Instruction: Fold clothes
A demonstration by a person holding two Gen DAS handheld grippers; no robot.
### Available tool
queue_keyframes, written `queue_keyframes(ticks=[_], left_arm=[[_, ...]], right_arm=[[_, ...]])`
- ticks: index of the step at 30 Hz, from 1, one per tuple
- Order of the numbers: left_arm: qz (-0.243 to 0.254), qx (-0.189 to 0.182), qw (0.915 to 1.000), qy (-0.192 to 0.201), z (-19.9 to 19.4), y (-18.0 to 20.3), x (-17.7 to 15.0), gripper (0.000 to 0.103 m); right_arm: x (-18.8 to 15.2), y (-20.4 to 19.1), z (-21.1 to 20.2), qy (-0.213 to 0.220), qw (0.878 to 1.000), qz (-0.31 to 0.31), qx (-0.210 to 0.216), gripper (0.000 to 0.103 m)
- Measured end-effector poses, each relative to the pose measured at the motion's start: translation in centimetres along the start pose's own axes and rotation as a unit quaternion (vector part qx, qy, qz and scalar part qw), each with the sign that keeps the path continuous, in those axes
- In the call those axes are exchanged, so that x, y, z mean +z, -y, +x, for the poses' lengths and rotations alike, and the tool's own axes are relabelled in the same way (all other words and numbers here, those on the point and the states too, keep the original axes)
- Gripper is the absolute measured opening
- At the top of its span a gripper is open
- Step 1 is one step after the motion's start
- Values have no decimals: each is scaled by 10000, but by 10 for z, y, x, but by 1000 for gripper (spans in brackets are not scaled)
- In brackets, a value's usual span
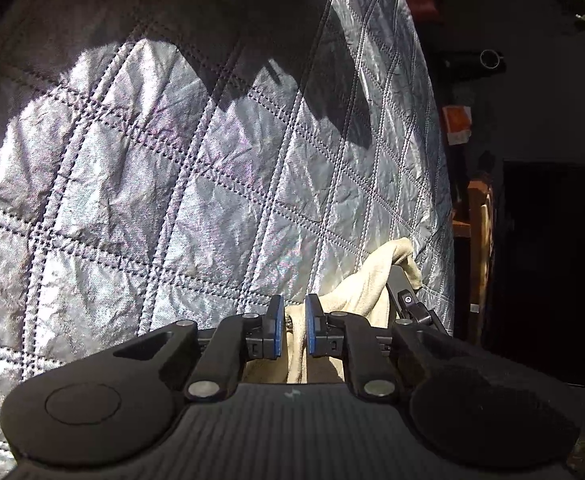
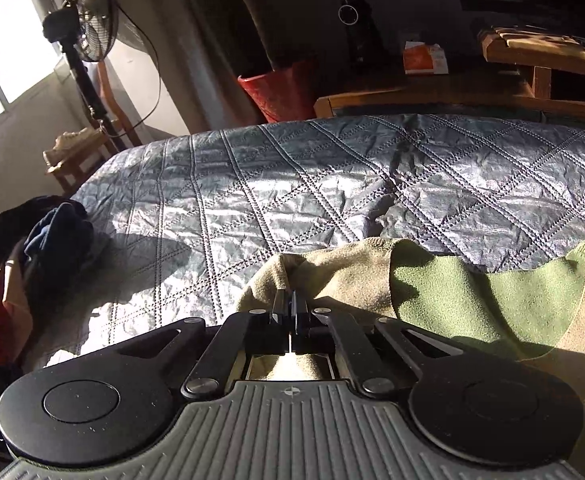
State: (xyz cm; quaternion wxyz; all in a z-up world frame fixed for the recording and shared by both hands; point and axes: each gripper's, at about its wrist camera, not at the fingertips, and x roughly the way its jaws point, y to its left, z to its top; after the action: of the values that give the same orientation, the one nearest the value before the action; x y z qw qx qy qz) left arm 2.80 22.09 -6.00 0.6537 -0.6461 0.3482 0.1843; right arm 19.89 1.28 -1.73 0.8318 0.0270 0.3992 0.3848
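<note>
A beige garment with a green fleece inside (image 2: 472, 300) lies at the near edge of a quilted grey bedspread (image 2: 332, 184). My right gripper (image 2: 291, 304) is shut on a bunched edge of this garment. In the left wrist view the same cream cloth (image 1: 356, 292) hangs between the blue pads of my left gripper (image 1: 294, 318), which are closed on a fold of it with a narrow gap. The right gripper's fingers (image 1: 406, 300) show just beyond, holding the cloth too.
A pile of dark clothes (image 2: 32, 248) sits at the left edge of the bed. Beyond the bed stand a fan (image 2: 88, 12), a red pot (image 2: 280, 88), a wooden chair (image 2: 544, 56) and a low stool with shoes (image 2: 72, 148).
</note>
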Motion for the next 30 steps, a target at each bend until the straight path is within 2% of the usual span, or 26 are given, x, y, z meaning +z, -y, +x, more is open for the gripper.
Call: queue_keyframes(ticks=[2,8,12,14,16,19,20,22,26,28,30], left_arm=[[-130,-47,9999,-14,0,-4,1,8],[-38,-23,10000,37,0,-3,-1,7],[-27,-10,10000,55,0,-2,-1,8],[-1,-3,10000,62,1,-1,-2,8],[10,-1,10000,64,1,-1,-1,8],[58,31,10000,70,1,1,-2,8],[109,60,9999,79,1,2,-2,8],[218,122,9996,97,0,5,-2,8],[538,464,9966,406,-11,14,-1,10],[709,612,9937,611,-21,17,2,17],[877,688,9914,684,-30,18,3,31]], right_arm=[[2,6,-5,134,9998,163,-3,0],[10,12,-10,253,9992,250,-157,0],[7,16,-4,157,9977,244,-611,0],[7,25,-8,225,9961,441,-730,2],[7,36,-20,383,9938,712,-757,12],[3,43,-64,786,9906,850,-729,21],[-4,44,-84,895,9894,861,-746,25],[-24,44,-124,1055,9863,891,-904,50],[-89,53,-197,1083,9739,1272,-1537,52],[-124,56,-220,992,9657,1652,-1743,52],[-160,54,-238,895,9578,2003,-1858,52]])
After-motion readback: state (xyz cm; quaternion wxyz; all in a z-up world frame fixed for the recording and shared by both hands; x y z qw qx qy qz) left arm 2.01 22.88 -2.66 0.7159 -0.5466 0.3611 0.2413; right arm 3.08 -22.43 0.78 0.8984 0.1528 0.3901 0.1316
